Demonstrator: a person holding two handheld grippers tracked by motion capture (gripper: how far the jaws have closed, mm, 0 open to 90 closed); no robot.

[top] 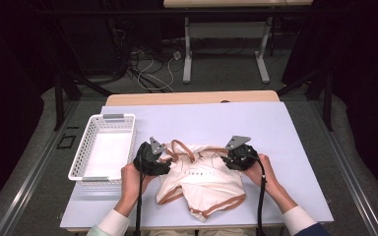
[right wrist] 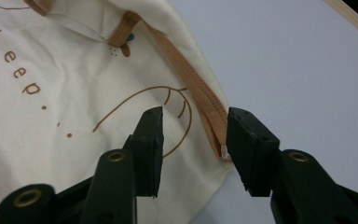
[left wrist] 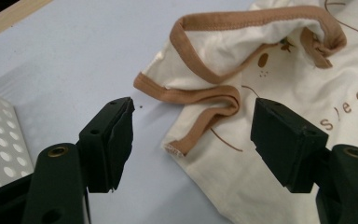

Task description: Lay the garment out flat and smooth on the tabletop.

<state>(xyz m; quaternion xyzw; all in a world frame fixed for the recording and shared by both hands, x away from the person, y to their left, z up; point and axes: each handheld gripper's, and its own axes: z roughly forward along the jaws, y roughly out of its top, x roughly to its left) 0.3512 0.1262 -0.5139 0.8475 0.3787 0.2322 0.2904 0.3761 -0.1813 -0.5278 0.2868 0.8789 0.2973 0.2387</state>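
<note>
High view – two tongs [top: 166, 158] [top: 225, 160], one garment [top: 202, 183], one basket [top: 86, 147]

The cream cotton-like garment with tan ribbed trim [top: 201, 181] is soft, matt cloth, creased, its brown binding [left wrist: 242, 21] showing neat rows of stitching and a frayed end. Its printed brown lettering looks flat, with no sheen. The pale lavender table cover [top: 275, 132] is smooth and matt, like a laminate sheet, with a light wooden edge [top: 192, 97] beyond it. The white perforated plastic basket [top: 91, 135] looks hard and slightly glossy. The left gripper [left wrist: 191, 135] and right gripper [right wrist: 195, 149] have matt black plastic jaws with brass-coloured metal insets and grey metal-looking plates on top.
</note>
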